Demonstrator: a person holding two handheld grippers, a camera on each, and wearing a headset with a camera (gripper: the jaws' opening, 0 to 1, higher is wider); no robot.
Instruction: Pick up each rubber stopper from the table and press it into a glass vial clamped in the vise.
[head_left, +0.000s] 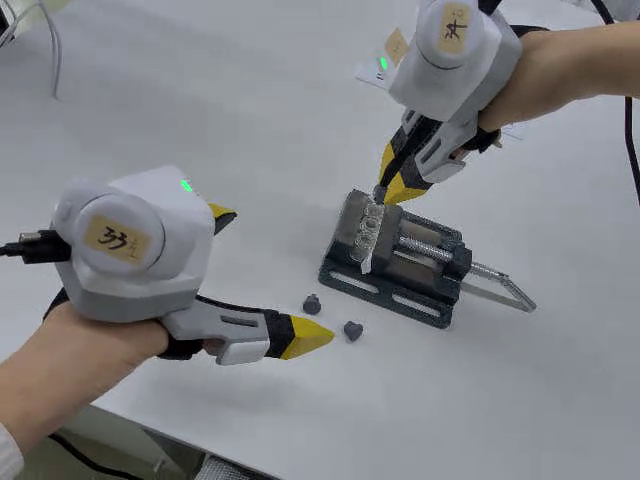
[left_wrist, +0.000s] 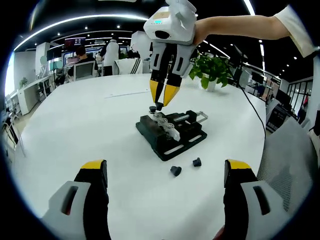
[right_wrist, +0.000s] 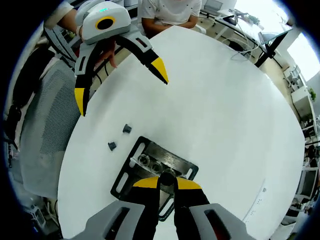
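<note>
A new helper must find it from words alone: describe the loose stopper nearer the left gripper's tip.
Find the dark vise on the white table; two small grey stoppers lie in front of it, toward the person. Take the right one, just off the left gripper's yellow tip; its neighbour lies farther from that tip.

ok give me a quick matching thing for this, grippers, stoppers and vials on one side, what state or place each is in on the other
Things:
1. left hand-held gripper
2. right hand-held gripper
3. loose stoppers
4. glass vials

States or places:
a. clamped in the vise
b. jaws wide open, holding nothing
c. lying on the table beside the vise
d. closed on a held stopper just above the vials

Pairs: 1-b, 2-d, 3-c, 4-a
</note>
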